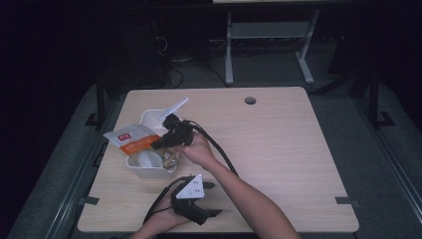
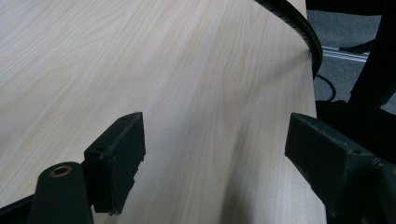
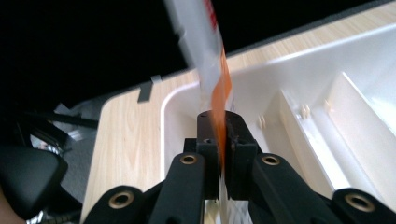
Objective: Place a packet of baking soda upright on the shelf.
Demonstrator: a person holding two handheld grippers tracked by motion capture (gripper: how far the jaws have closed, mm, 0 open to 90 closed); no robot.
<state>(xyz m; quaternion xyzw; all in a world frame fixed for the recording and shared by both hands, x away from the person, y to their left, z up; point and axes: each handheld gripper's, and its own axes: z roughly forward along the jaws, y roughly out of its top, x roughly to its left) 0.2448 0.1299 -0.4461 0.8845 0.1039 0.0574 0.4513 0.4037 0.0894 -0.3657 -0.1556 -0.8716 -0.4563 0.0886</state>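
Got my right gripper [image 3: 218,140] clamped on the orange packet [image 1: 130,138] over the white bin [image 1: 149,171], left gripper [image 2: 212,158] idle w/ jaws wide, drop-in still left.

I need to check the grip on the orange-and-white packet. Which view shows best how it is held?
The right gripper view: the packet stands pinched between the right gripper's closed jaws, above the white tray. The high view shows the whole packet sticking out left over the tray, but the grip itself is small and dark. The left gripper view faces bare table.
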